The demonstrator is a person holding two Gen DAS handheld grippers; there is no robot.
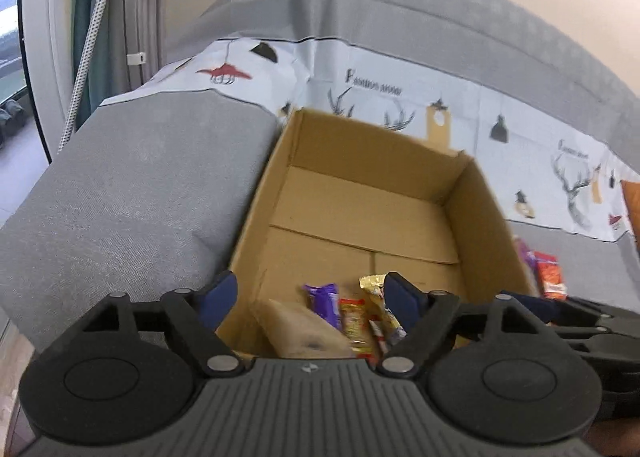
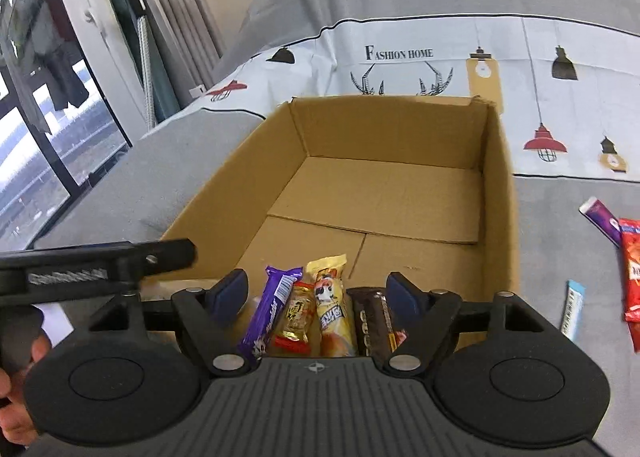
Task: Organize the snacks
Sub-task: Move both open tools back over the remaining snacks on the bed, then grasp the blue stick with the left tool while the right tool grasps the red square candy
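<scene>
Cardboard forms the open box (image 2: 496,193) that sits on a grey sofa (image 2: 568,217), straight ahead of both claws. The right gripper (image 2: 318,297) hovers over the box's near end with its blue-padded fingers (image 2: 230,295) spread wide and nothing between them. Directly below its gap, a row of snacks lies side by side on the box floor: a purple bar (image 2: 270,313), a small gold-and-red candy (image 2: 298,315), a yellow wrapped cake (image 2: 332,309) and a dark brown bar (image 2: 370,321). The left gripper (image 1: 310,297) is likewise spread and empty, above the same end; a tan packet (image 1: 304,331) lies under it. Off to the right gripper's right, outside the box, a purple packet (image 2: 602,217), a red packet (image 2: 632,269) and a light blue stick (image 2: 573,309) rest on the sofa. Behind the box hangs a printed cloth (image 2: 400,53).
</scene>
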